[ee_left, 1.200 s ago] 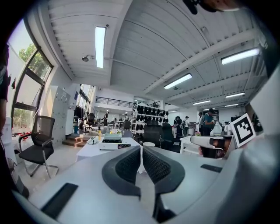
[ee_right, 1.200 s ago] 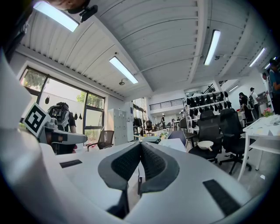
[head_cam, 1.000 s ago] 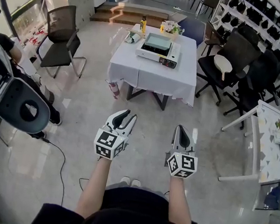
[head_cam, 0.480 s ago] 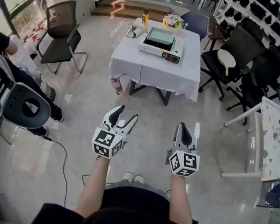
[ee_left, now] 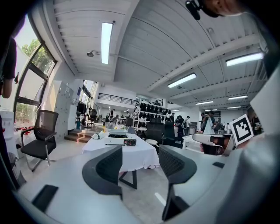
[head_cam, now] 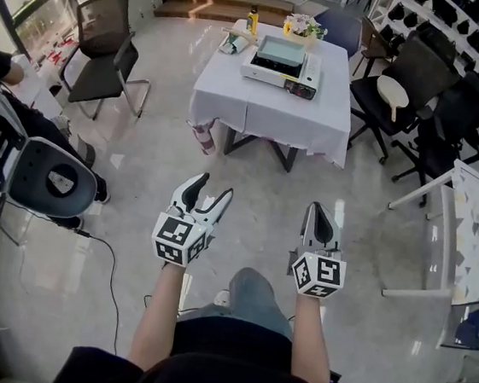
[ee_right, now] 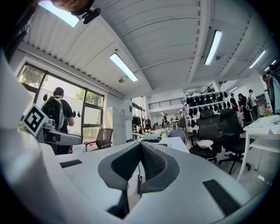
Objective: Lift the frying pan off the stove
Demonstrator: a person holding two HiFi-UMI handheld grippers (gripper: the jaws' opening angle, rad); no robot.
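White-clothed tabletop (head_cam: 267,104), far across the floor, carries the stove (head_cam: 296,83), the frying pan (head_cam: 281,52) apparently on it. The left tongs (head_cam: 212,187) have just been opening and stand wide, empty; the right tongs (head_cam: 320,209) are pressed together, empty. Advice: walk closer before reaching.

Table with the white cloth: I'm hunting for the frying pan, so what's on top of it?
A stove, a yellow bottle, flowers and a small pale bundle. What sits on the stove is too small to tell; the cloth covers the tabletop.
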